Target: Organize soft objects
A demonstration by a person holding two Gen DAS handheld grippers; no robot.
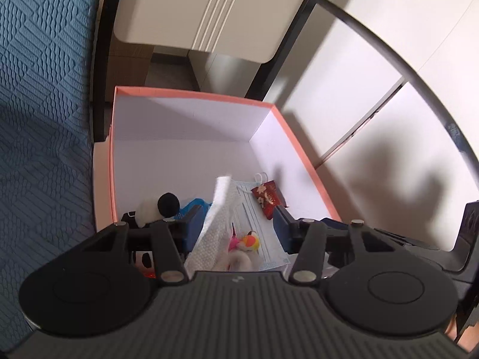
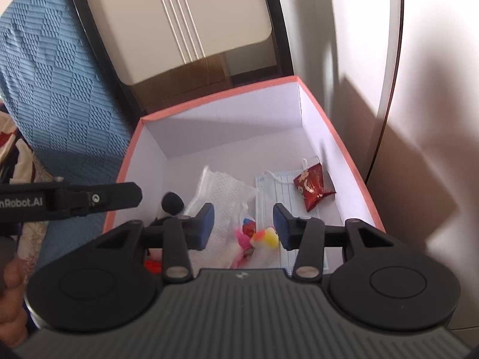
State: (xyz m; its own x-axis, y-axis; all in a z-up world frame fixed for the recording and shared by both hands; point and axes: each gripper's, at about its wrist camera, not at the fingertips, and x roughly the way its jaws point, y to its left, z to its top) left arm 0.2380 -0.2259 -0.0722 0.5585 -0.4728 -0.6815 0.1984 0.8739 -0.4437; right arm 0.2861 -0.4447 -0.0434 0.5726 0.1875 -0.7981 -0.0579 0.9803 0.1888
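Note:
A pink-rimmed box (image 1: 302,146) with white walls holds the soft things: a white paper towel (image 1: 215,224), a pale blue face mask (image 1: 254,215), a red sachet (image 1: 265,197), a colourful plush (image 1: 250,240) and a black-and-white plush (image 1: 158,206). My left gripper (image 1: 236,224) is open above the box, and the towel stands loose between its fingers. My right gripper (image 2: 244,224) is open and empty above the same box (image 2: 125,167). There the towel (image 2: 221,197), mask (image 2: 272,197), sachet (image 2: 312,185) and colourful plush (image 2: 263,236) lie below it.
A blue textured bedspread (image 1: 39,119) lies left of the box. A beige chair back (image 1: 209,9) stands behind it. White cabinet panels (image 1: 374,83) and a dark curved rail (image 1: 419,68) are on the right. The left gripper's body (image 2: 69,199) reaches in from the left of the right wrist view.

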